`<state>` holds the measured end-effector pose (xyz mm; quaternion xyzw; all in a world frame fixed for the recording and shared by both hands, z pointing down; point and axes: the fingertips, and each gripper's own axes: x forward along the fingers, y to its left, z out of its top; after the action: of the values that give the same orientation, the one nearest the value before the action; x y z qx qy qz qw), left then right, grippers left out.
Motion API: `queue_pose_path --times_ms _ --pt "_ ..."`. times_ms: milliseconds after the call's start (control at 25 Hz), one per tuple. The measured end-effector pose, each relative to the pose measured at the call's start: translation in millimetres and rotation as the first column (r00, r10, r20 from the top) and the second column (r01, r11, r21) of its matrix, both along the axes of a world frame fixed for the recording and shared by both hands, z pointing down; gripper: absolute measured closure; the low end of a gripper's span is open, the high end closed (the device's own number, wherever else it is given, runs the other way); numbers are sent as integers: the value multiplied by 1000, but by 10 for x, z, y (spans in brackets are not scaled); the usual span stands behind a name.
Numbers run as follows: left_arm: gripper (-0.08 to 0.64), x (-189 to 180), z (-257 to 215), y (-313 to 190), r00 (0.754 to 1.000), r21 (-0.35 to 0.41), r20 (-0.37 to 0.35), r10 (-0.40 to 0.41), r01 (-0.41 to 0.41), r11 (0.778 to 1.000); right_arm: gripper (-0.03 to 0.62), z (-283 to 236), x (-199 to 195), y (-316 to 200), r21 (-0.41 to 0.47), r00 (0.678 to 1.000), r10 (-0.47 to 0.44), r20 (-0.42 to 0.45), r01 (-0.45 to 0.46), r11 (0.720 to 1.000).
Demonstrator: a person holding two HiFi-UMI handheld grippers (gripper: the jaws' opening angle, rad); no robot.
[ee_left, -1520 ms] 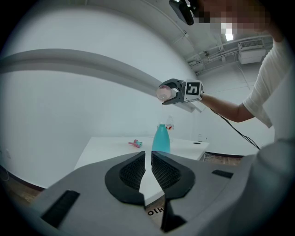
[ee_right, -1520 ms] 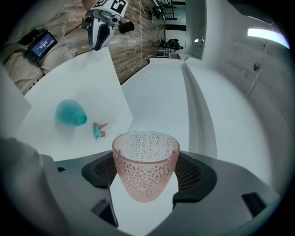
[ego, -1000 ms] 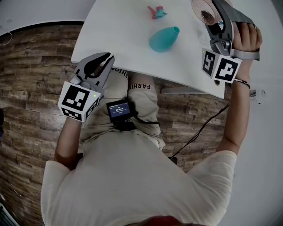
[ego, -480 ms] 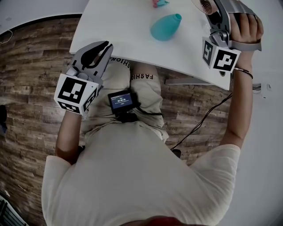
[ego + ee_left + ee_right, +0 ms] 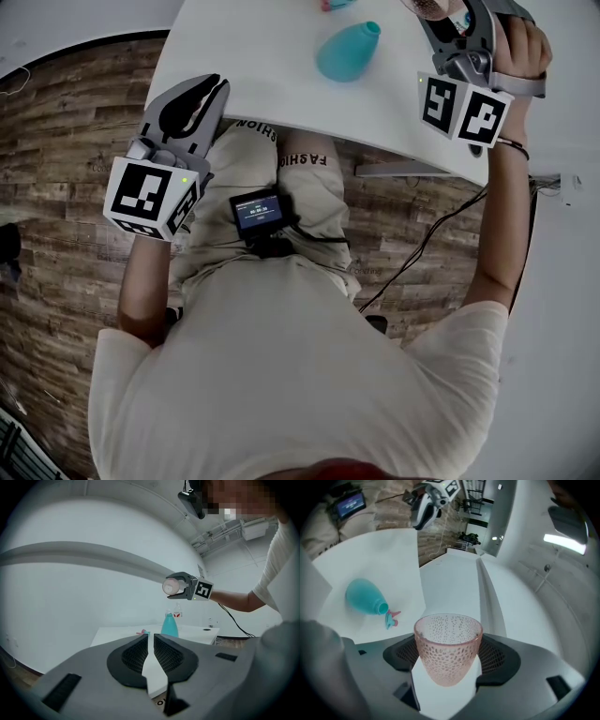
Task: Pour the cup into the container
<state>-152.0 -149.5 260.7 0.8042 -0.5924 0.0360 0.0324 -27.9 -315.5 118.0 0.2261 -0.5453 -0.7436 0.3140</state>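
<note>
Two grippers: the right gripper (image 5: 450, 662) is clamped on the cup, its jaws pressing the wall from both sides; the left gripper (image 5: 151, 637) is empty, its jaws drawn near together with only a thin slit between them
Cup: a pink translucent dimpled cup (image 5: 447, 646), held in the air above the white tabletop (image 5: 262, 75) and tipped well over, about on its side; no liquid or other filling shows inside it, and nothing is seen running from its rim
Container: a teal narrow-necked bottle (image 5: 169, 625) stands upright on the tabletop with its mouth open; in the head view the cup sits up at the far right, apart from the bottle's mouth and not over it
Beside the container: a small pink and teal piece (image 5: 391, 617) lies just by the neck; whether it is the bottle's cap cannot be told
Left gripper's place: off the near edge of the tabletop, above the person's lap, well apart from the bottle; it steadies nothing
Done: the cup is picked up, raised and tilted
Left: by the look of it, the rim has yet to be brought over the narrow neck and the pour made there; since the cup looks empty, whether anything has gone into the bottle cannot be judged
</note>
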Motion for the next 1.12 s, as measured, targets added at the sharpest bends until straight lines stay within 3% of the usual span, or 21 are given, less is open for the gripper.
queue_pose_path --times_ms 120,360,440,560,640,760,960,1120 --pt "509 -22 -36 -13 1000 6 -4 -12 12 1000 221 23 65 -42 -218 992 30 119 -3 976" --pt "511 -151 -149 -37 998 40 -12 -55 56 998 221 68 187 -95 -497 949 109 294 55 866" --pt "511 -190 -186 -43 998 51 -23 -66 68 996 221 71 248 -116 -581 918 149 367 101 808" --pt "512 -216 -213 -69 996 55 -39 -77 79 995 221 85 385 -165 -705 856 233 463 196 681" --pt "515 -223 -225 -79 996 54 -46 -79 81 995 221 89 480 -188 -756 813 285 508 262 600" --pt "520 -253 -255 -84 996 56 -46 -83 85 995 221 101 584 -199 -789 762 341 551 341 511" --pt "531 -297 -292 -148 994 61 -47 -100 103 993 221 219 740 -217 -815 712 409 571 428 391" --pt "546 -376 -295 -189 991 58 -67 -116 120 991 221 330 841 -241 -825 686 458 566 469 317"
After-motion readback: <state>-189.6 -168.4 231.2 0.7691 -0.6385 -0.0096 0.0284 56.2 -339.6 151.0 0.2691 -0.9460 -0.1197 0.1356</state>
